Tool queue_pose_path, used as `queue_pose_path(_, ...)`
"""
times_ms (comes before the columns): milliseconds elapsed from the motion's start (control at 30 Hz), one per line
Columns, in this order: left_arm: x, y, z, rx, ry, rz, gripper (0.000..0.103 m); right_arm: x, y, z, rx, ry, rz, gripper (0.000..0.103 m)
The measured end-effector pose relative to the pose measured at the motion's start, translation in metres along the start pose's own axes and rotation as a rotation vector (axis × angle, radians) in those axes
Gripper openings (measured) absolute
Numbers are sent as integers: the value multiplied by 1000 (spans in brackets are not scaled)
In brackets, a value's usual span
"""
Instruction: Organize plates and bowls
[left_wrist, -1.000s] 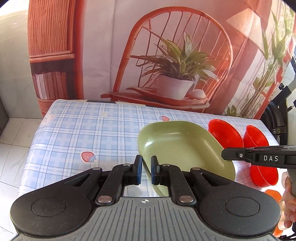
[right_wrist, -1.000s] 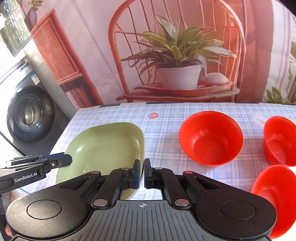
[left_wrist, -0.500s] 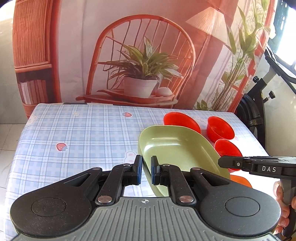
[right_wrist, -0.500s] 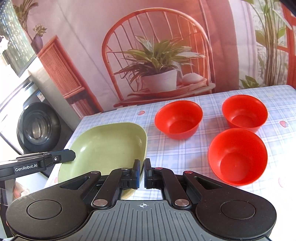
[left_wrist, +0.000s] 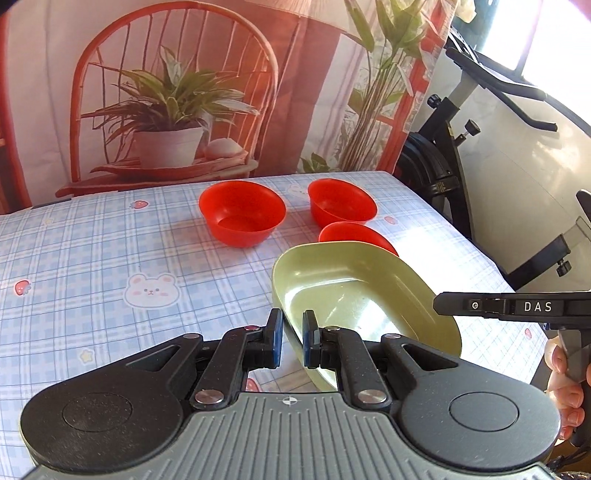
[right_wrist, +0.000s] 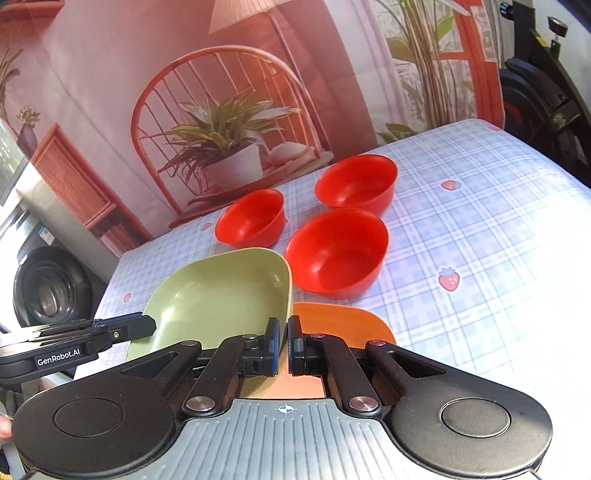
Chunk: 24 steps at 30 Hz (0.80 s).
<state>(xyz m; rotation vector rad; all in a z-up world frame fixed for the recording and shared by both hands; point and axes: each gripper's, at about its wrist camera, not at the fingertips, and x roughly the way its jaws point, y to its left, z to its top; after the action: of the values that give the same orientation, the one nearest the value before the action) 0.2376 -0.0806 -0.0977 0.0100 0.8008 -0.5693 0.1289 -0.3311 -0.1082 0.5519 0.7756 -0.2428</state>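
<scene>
A green plate (left_wrist: 354, 291) hangs above the table, held on two sides. My left gripper (left_wrist: 292, 338) is shut on its left rim. My right gripper (right_wrist: 283, 341) is shut on the right rim of the same green plate (right_wrist: 218, 295). An orange plate (right_wrist: 343, 325) lies on the table just under and right of the green one. Three red bowls stand beyond: one (right_wrist: 336, 254) close, one (right_wrist: 251, 218) far left, one (right_wrist: 356, 182) far right. In the left wrist view the bowls (left_wrist: 242, 212) (left_wrist: 341, 201) stand behind the plate, the third (left_wrist: 354, 236) half hidden.
The table (left_wrist: 92, 251) has a blue checked cloth with strawberry and bear prints. A printed backdrop hangs behind it. An exercise bike (left_wrist: 461, 147) stands off the right edge. A washing machine (right_wrist: 51, 291) stands off the left edge.
Both grippers have carried the green plate to the right across the table, toward the red bowls. The orange plate has come into view beneath it.
</scene>
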Motion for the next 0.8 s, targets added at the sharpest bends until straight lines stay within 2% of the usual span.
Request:
queue_pose_path(267,34,-33,-7,86,57,-64,12,-17,-43,-23,86,12,-70,4)
queue_pose_path(367,45,-36,-10,83,78,-83,12,-16,-50,-29,105,7,-85,4)
queue_pose_path(800,63,-36,-17,111,123,-39,12,0,-48,-35,65,39,-108,4)
